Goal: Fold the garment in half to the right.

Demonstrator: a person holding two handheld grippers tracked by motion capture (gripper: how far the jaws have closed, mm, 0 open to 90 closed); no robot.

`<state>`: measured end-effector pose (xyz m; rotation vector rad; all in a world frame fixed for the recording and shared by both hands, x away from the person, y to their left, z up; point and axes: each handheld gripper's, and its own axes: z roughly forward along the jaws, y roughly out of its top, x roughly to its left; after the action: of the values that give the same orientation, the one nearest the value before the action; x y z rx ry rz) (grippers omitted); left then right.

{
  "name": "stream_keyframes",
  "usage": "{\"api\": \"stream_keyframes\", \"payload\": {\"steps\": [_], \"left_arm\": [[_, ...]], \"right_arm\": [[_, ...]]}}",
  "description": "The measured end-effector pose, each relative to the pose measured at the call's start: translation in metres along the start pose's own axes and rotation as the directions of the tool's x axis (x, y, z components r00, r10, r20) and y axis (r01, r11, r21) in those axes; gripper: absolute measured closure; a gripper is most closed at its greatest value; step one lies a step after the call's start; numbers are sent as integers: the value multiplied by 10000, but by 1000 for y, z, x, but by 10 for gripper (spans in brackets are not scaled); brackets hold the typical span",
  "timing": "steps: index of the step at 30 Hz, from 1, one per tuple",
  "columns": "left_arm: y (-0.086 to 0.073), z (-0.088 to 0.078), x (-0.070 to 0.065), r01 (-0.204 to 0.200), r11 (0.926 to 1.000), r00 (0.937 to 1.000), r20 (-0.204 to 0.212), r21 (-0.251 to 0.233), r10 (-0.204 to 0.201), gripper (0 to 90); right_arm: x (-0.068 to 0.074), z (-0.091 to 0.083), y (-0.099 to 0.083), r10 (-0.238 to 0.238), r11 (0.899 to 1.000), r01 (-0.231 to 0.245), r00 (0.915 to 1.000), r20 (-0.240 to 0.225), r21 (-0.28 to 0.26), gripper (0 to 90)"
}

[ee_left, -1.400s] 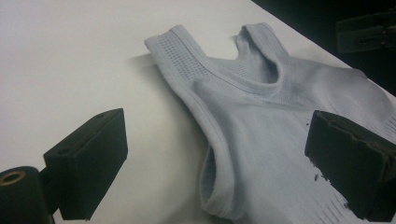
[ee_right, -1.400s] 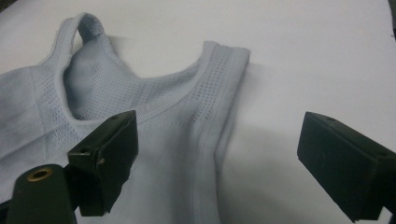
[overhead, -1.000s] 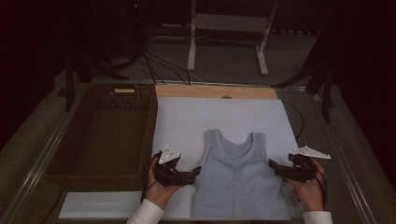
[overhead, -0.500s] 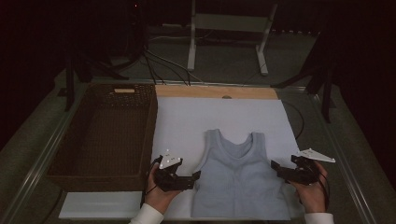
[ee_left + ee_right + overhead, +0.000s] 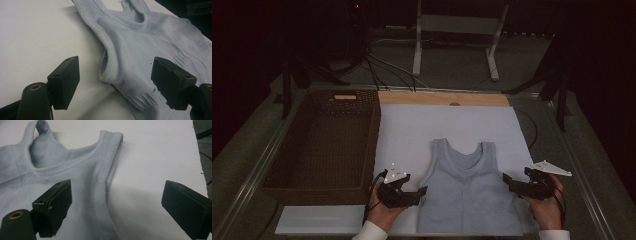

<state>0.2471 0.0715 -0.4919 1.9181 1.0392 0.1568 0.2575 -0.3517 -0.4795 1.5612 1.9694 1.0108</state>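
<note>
A light blue ribbed tank top [image 5: 467, 190] lies flat on the white mat [image 5: 447, 125], neck away from me. My left gripper [image 5: 419, 192] is at its left side. In the left gripper view the armhole edge of the tank top [image 5: 110, 72] lies between the jaws of the left gripper [image 5: 117, 80], which have just been closing; the pads do not press on it. My right gripper [image 5: 508, 182] is at the right side, open. In the right gripper view its jaws [image 5: 117, 206] straddle the other armhole hem of the tank top [image 5: 102, 202].
A dark wicker basket [image 5: 374, 135] stands left of the mat, close to my left hand. A wooden strip [image 5: 442, 98] borders the mat's far edge. Beyond the table are a metal stand [image 5: 457, 30] and cables on the floor.
Both hands have drifted slightly toward the near edge of the table. The tank top lies as before.
</note>
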Motion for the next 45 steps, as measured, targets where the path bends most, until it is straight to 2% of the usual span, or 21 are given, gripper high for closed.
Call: {"api": "stream_keyframes", "payload": {"steps": [11,15,18,21,24,28,32,45], "left_arm": [[-6,18,-2,14,9982,9999,105,605,-21,303],[-6,24,-3,-29,9964,9991,429,853,-8,420],[-5,28,-3,68,9941,9972,738,1083,-148,511],[-3,30,-1,300,9920,9953,879,1225,-410,642],[-1,29,-4,102,9916,9967,785,1286,-204,725],[1,27,-4,50,9924,9978,655,1228,-131,743],[3,21,1,263,9941,9979,563,1052,-324,744],[7,-6,14,520,9967,9986,-125,624,-513,744]], "right_arm": [[1,1,0,-183,9998,182,9998,91,38,96],[1,1,0,-199,9998,199,9997,119,50,96],[1,1,0,-207,9998,207,9997,129,45,96],[1,0,0,-218,9998,218,9997,126,45,96],[2,0,0,-240,9997,239,9997,103,35,96],[2,0,0,-228,9997,227,9997,110,23,96],[1,-1,1,-226,9997,227,9997,115,-25,96],[1,-2,1,-164,9998,164,9998,113,-56,99]]}}
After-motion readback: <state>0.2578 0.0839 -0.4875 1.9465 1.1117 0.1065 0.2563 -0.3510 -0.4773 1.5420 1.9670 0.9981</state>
